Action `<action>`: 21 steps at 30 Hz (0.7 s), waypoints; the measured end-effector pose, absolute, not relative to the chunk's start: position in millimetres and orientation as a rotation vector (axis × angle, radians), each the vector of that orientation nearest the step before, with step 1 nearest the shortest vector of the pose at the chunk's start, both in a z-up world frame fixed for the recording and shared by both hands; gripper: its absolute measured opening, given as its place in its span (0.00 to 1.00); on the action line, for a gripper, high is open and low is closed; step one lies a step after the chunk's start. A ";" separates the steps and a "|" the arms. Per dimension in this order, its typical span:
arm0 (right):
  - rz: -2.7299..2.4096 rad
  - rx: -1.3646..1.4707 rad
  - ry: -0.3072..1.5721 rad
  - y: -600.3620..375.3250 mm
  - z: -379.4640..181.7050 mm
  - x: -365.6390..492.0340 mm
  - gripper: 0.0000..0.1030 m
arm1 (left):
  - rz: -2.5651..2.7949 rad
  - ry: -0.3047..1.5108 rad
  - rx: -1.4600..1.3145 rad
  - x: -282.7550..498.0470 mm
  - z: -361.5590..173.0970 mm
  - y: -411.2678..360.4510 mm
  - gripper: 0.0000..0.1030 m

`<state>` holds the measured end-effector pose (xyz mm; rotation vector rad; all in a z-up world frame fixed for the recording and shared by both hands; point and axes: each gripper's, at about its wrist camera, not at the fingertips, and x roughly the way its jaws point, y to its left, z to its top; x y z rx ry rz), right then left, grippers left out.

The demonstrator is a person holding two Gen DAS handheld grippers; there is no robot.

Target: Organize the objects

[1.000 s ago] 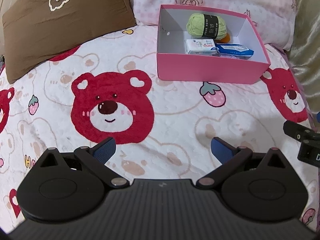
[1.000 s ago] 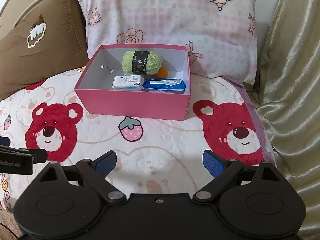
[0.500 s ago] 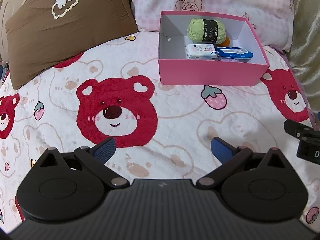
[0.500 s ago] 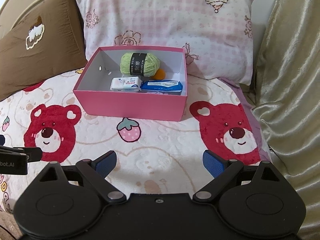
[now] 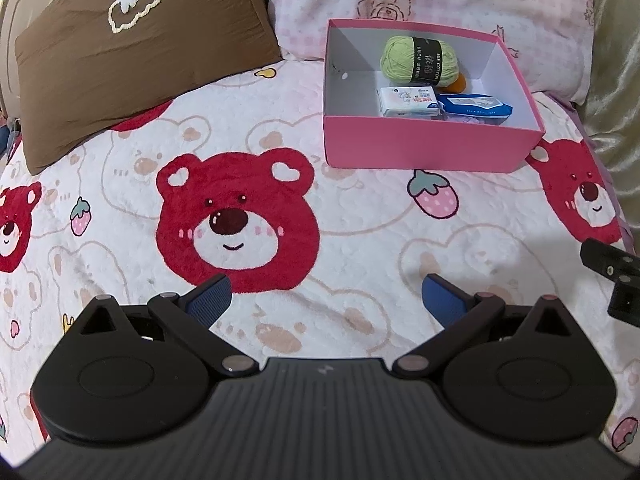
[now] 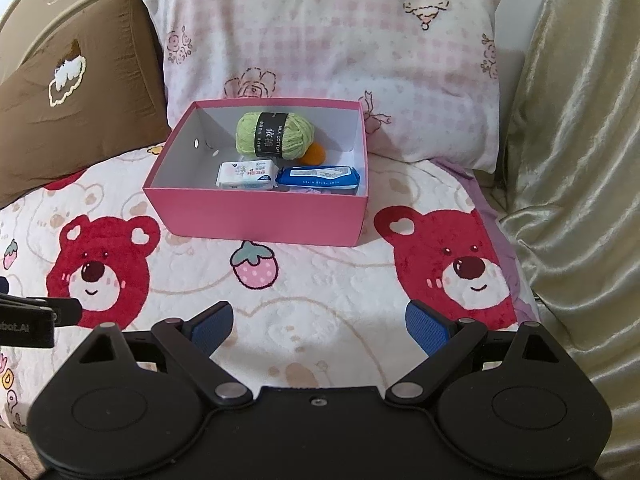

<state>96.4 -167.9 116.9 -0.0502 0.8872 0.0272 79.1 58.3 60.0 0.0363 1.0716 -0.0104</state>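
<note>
1. the left claw point(image 5: 326, 298) is spread wide with nothing between its blue pads; the right claw point(image 6: 318, 326) is the same, wide apart and empty. both hover low over the bear-print bed cover point(image 6: 320, 296), well short of the box.
2. the pink box point(image 6: 256, 216) sits on the bed against the pink checked pillow point(image 6: 332, 52). inside it are a green yarn ball point(image 6: 274, 136) at the back, an orange ball point(image 6: 314, 154) peeking out beside it, a white tissue pack point(image 6: 247, 174) and a blue wipes pack point(image 6: 318, 177) at the front.
3. no loose item shows on the bed, so the sorting looks largely done.
4. the box lies straight ahead of the right claw and ahead-right of the left, its long axis running across both views. the right claw seems better lined up for any reach into it.
</note>
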 end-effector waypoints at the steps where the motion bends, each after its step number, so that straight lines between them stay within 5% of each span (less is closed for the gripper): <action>1: 0.027 -0.050 0.885 -167.2 117.8 95.7 0.93 | -0.012 1.070 0.032 79.1 60.1 58.6 1.00; 21: 0.013 -0.019 0.880 -167.2 118.8 93.8 0.93 | -0.025 1.077 0.052 79.8 60.7 54.6 1.00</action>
